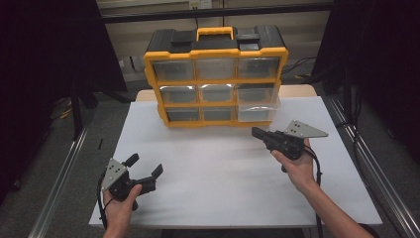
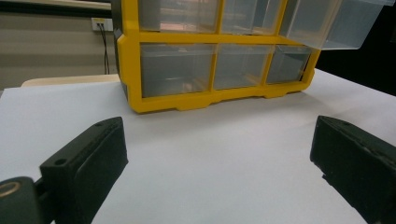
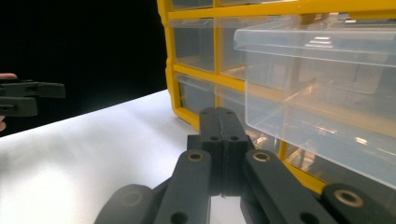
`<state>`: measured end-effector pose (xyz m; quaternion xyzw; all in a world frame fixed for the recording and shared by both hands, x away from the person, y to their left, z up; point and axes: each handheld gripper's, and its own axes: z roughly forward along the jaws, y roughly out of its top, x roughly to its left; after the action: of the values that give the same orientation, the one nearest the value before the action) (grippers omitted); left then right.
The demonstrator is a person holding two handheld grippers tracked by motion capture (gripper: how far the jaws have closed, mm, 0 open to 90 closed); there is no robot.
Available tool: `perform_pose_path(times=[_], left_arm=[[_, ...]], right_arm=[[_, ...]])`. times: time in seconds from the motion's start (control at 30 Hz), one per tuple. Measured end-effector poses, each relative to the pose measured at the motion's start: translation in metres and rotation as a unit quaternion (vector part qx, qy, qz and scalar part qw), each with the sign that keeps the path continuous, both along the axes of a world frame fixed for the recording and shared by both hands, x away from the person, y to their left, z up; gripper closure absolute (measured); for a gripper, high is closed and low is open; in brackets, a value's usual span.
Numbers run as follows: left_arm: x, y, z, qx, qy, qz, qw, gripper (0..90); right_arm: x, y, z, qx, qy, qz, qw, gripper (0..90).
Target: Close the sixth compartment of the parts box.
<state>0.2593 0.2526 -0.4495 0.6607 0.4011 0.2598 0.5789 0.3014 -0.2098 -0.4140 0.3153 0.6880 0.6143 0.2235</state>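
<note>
A yellow drawer cabinet (image 1: pixel 216 79) stands at the far middle of the white table (image 1: pixel 223 178). One clear drawer (image 1: pixel 257 113), at the cabinet's lower right, sits pulled partly out. The right gripper (image 1: pixel 257 132), jaws pressed together on nothing, points at that drawer from just near of it. The left gripper (image 1: pixel 144 166) rests wide at near left, well apart. Risk: a push off the drawer's centre may skew and jam it, or slide the cabinet farther back.

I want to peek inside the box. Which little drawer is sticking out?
The clear drawer at the bottom right of the yellow organizer sticks out. It juts past the frame toward the right gripper, while the other eight sit flush.
</note>
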Motion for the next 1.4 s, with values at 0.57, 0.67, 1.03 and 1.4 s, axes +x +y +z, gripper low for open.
perform_pose_path(times=[0.57,0.67,1.03,1.4], left_arm=[[-0.002,0.001,0.002,0.002,-0.008,0.003,1.0,4.1],[-0.002,-0.001,0.002,-0.003,-0.008,0.007,0.9999,4.1],[-0.001,0.0,0.001,0.005,-0.007,0.001,1.0,4.0],[-0.002,-0.001,0.001,0.01,-0.005,-0.003,0.9999,4.0]], right_arm=[[0.016,-0.003,0.009,0.0,-0.011,-0.004,0.9999,90.0],[0.019,-0.003,0.009,0.0,-0.009,-0.007,0.9999,90.0],[0.031,-0.001,0.005,-0.01,-0.007,-0.021,0.9997,90.0],[0.04,-0.004,0.0,-0.014,-0.008,-0.04,0.9991,90.0]])
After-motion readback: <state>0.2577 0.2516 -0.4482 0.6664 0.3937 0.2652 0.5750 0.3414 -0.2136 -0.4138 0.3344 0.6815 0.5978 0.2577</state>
